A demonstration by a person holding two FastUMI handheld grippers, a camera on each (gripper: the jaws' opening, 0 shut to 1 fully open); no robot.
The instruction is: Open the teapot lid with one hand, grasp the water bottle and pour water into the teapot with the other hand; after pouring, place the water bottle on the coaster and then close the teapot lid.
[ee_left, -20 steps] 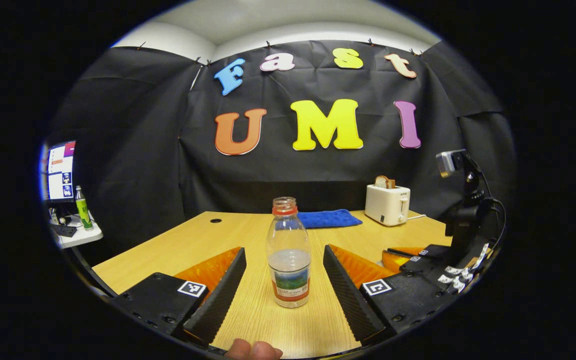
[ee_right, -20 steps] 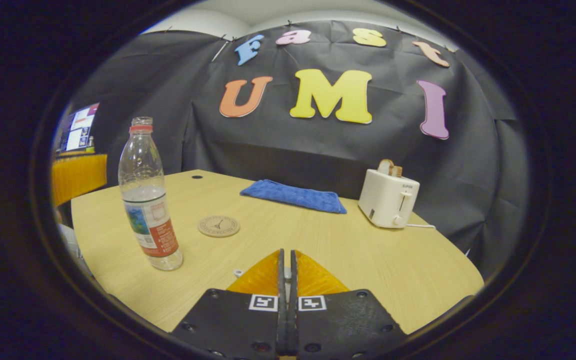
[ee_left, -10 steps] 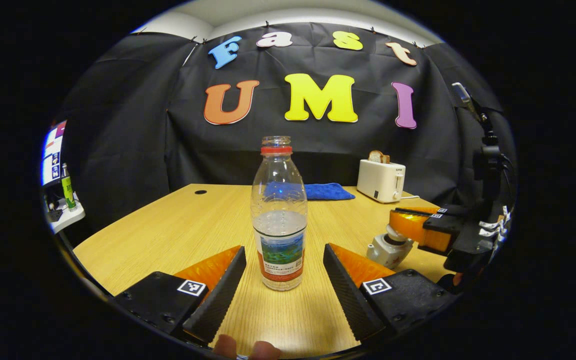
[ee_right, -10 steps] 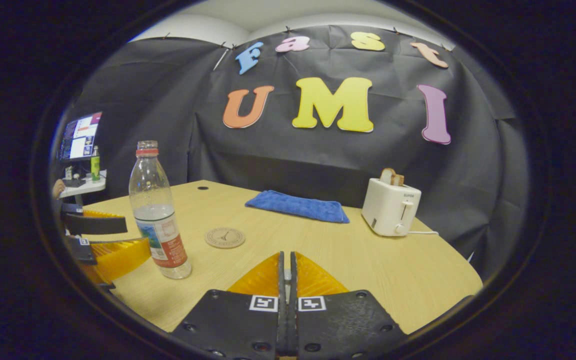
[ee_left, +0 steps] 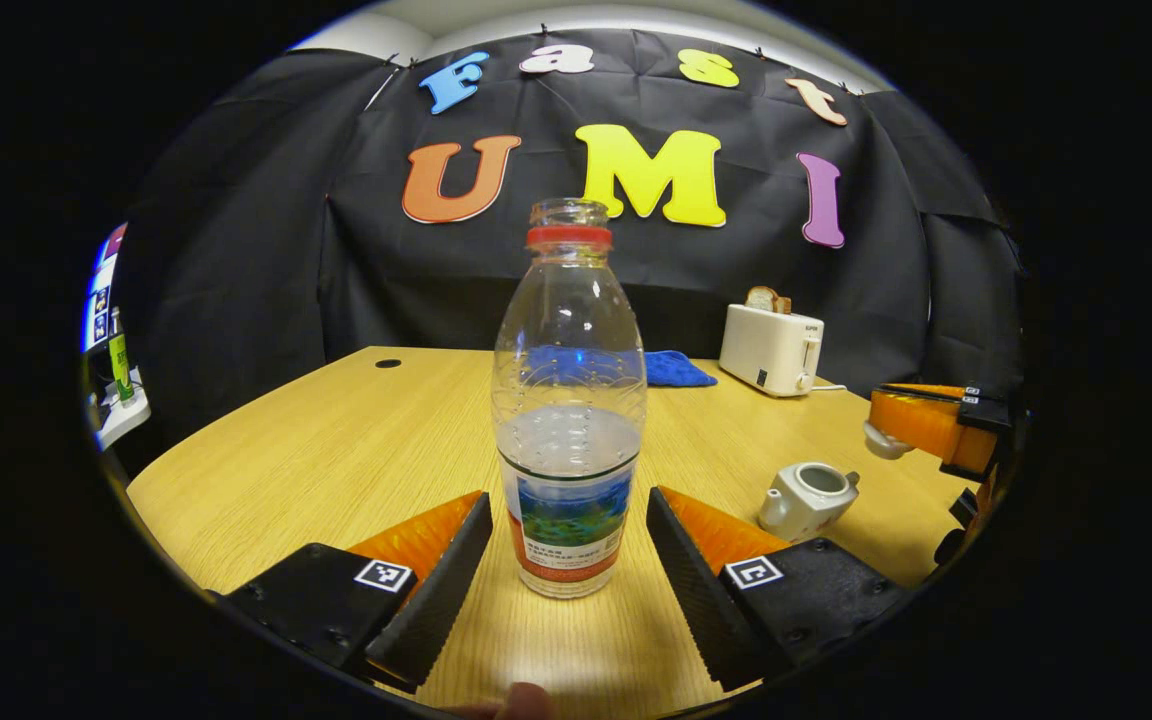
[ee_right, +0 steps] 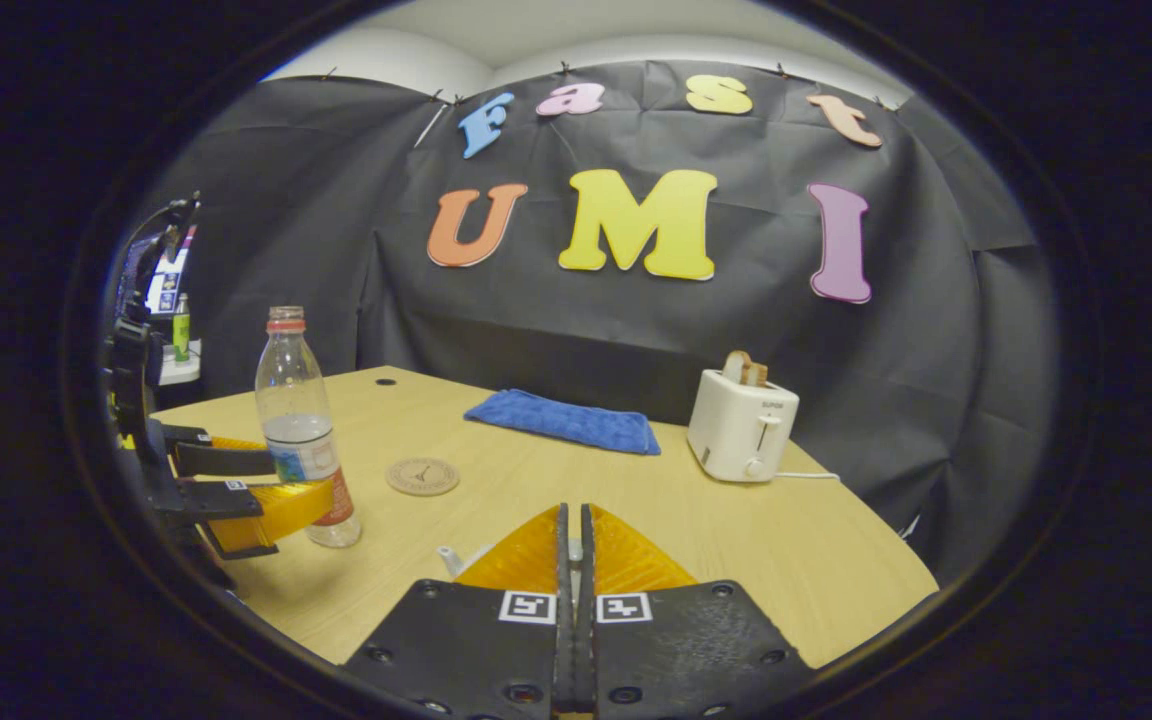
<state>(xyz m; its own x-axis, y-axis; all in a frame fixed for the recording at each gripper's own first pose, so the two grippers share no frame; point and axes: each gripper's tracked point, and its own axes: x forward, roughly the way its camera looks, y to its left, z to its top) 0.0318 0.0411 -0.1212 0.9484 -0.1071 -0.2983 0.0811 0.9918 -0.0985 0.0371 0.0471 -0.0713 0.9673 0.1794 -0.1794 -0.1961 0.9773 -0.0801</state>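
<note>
**While the lid's off, the bottle isn't grabbed yet**

Since the teapot (ee_left: 804, 497) sits open just right of the water bottle (ee_left: 569, 420), step one looks done. Uncapped and upright on the table (ee_left: 336, 440), the bottle stands between the left gripper (ee_left: 569, 560)'s wide-spread fingers, neither one touching it. Beyond the teapot, the right gripper (ee_left: 921, 420) is clamped on the lid (ee_left: 881, 440). Behind the bottle waits the coaster (ee_right: 422, 476). Grasping, pouring, parking and closing are all left.
</note>
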